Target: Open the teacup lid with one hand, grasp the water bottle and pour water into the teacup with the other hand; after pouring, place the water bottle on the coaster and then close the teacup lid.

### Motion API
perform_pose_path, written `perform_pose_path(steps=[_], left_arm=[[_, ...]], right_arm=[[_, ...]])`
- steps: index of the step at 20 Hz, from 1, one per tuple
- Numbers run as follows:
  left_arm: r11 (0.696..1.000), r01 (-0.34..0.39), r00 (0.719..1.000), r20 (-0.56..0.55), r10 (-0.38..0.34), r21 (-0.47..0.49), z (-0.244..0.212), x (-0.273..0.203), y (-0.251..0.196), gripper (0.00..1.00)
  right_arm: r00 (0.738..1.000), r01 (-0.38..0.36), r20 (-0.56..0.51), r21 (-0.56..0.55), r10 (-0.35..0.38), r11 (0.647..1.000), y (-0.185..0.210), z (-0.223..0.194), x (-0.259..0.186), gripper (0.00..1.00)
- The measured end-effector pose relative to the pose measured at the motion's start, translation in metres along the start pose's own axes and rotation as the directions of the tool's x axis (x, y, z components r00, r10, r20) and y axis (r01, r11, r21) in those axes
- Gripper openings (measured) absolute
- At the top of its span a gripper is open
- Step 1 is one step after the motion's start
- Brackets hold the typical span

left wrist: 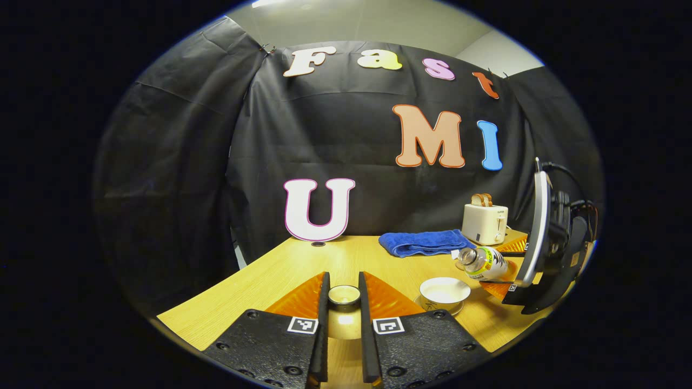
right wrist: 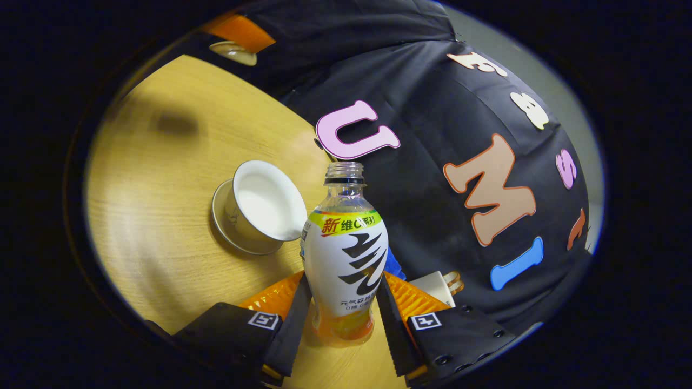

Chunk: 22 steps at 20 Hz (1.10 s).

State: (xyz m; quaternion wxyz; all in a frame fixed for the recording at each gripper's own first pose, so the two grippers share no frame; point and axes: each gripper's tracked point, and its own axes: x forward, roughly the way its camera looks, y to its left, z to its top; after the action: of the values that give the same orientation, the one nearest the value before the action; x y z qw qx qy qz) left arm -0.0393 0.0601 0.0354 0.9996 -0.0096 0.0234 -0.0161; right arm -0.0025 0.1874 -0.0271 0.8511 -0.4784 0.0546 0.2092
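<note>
- While clamped between both fingers of the left claw (left wrist: 344, 302), held up off the wooden surface (left wrist: 281, 270): the teacup lid (left wrist: 344, 295), knob upward, close to the camera.
- Squeezed on the water bottle (right wrist: 344, 254) at its lower body: the right claw (right wrist: 343, 316), one finger pressing each side.
- Uncapped at the neck, tilted over toward the teacup (right wrist: 263, 208) in the right gripper view, with orange liquid pooled at the bottom end near the fingers.
- Seen from the left gripper view: same bottle (left wrist: 483, 263) lying nearly sideways in the air, mouth pointing left and slightly down, just above and to the right of the teacup (left wrist: 444, 292); right claw (left wrist: 500, 278) gripping it from the right, body and cable rising behind.
- Standing open on its saucer (left wrist: 459, 309), white inside, on the surface to the right of the held lid; cannot tell whether any liquid lies in it.
- Folded beyond the cup, farther back on the surface: a blue towel (left wrist: 424, 242).
- Behind the towel to the right, against the black cloth: a white toaster (left wrist: 485, 223) with bread slices (left wrist: 481, 199) standing in its slots.
- At the upper left edge of the right gripper view, far off: the left claw (right wrist: 233, 46) with the lid (right wrist: 233, 52) below it.
</note>
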Motion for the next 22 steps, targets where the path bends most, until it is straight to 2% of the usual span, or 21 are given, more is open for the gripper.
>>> perform_pose_path(steps=[4, 11, 18, 22], left_arm=[[1.000, 0.012, 1.000, -0.007, -0.012, 0.007, -0.001, 0.002, -0.010, 0.22], [0.999, 0.037, 0.999, -0.017, -0.036, 0.024, -0.001, 0.008, -0.025, 0.22], [0.998, 0.048, 0.999, -0.023, -0.047, 0.029, -0.002, 0.011, -0.032, 0.22], [0.998, 0.055, 0.998, -0.030, -0.055, 0.029, -0.004, 0.012, -0.034, 0.22]], right_arm=[[1.000, -0.016, 0.007, 0.149, 0.015, 0.989, -0.010, 0.001, 0.005, 0.72], [1.000, -0.018, 0.010, 0.339, 0.015, 0.941, -0.028, -0.008, 0.012, 0.72], [1.000, -0.002, 0.014, 0.522, -0.006, 0.853, -0.048, -0.017, 0.032, 0.74], [0.999, 0.026, 0.008, 0.599, -0.039, 0.800, -0.063, -0.023, 0.045, 0.72]])
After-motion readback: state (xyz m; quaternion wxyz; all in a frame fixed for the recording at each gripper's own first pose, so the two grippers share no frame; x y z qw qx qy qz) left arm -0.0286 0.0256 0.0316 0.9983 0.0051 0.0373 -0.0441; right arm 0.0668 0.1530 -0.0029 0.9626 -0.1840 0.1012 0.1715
